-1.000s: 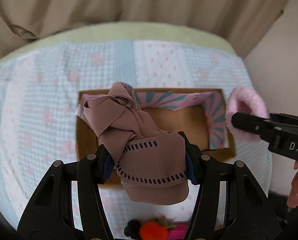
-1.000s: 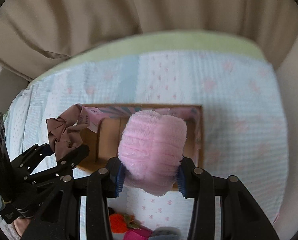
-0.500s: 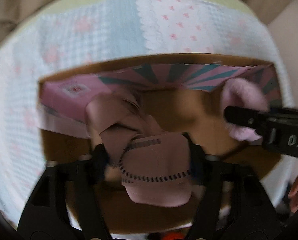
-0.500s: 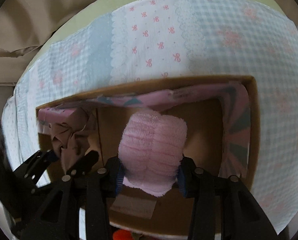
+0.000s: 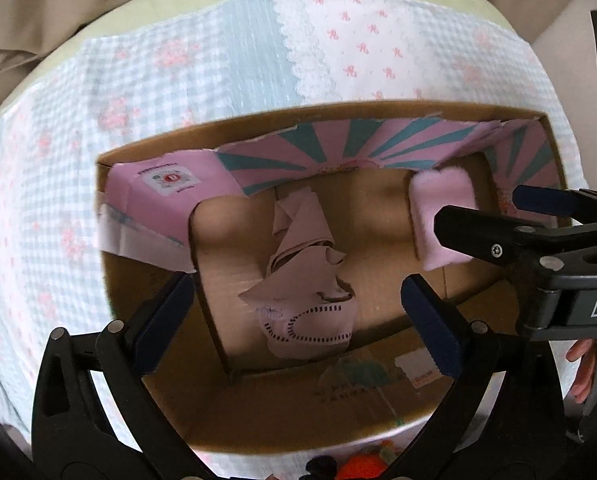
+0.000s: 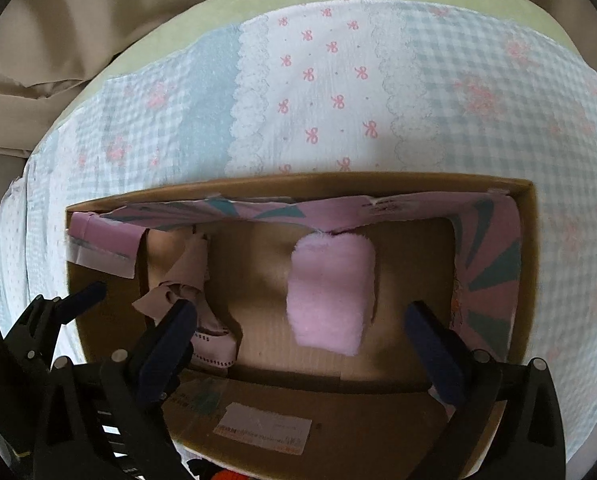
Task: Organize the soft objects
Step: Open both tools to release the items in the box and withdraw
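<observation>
The left gripper (image 5: 298, 312) is being held nose-down over an open cardboard box (image 5: 150, 304), with its jaws spread wide and nothing gripped between them. The crumpled mauve cloth (image 5: 306, 280), trimmed with a dark dashed stitch line, is lying loose on the box floor below and between the blue pads, clear of both. The right gripper (image 6: 302, 332) is being held over the right part of the same box; its jaws are opening at this moment and are standing wide, and nothing is being pressed by the pads. The fluffy pink item (image 6: 330, 292) is lying on the box floor between them, near the far wall. The box is being carried by a bed covered with a pale blue and pink patterned blanket (image 6: 322, 92). Pink and teal striped paper (image 5: 362, 144) is lining the far and right walls of the box. A beige curtain (image 6: 78, 20) is hanging beyond the bed.
</observation>
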